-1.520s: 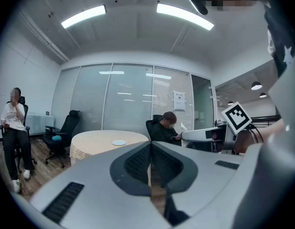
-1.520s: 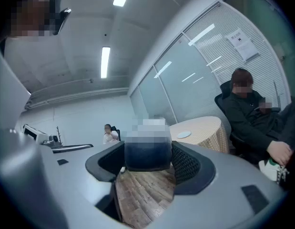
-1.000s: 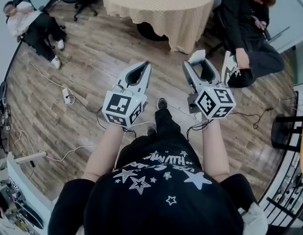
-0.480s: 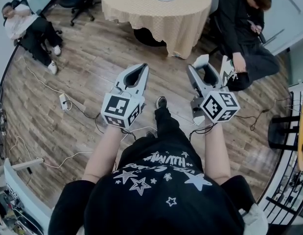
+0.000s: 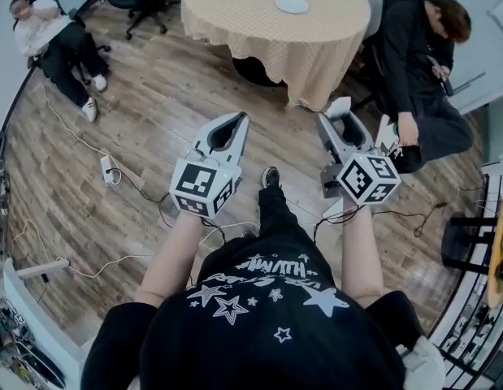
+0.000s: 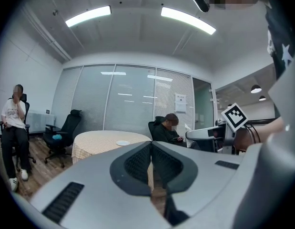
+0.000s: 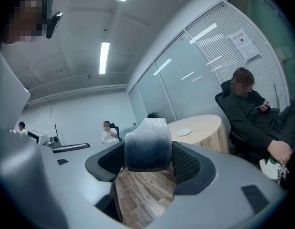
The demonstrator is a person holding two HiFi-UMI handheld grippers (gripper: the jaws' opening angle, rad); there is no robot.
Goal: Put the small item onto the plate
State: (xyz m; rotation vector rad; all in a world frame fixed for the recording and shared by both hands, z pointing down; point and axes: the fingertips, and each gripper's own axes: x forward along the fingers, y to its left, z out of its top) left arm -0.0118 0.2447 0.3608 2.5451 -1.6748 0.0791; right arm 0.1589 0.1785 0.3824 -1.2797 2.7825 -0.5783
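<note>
Small pale item (image 7: pixel 147 144) pinched in right gripper (image 5: pixel 340 114). Left gripper (image 5: pixel 233 120) pressed together, empty. Plate (image 5: pixel 292 4) on round table (image 5: pixel 235 10) well apart: carrying, placing judged left.

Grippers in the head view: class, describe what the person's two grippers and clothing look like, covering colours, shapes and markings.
The left gripper and right gripper are light grey shells with tapering jaws lined by dark ribbed pads. Each carries a white cube printed with black square markers. The person wears a black short-sleeved T-shirt with white stars and lettering.
</note>
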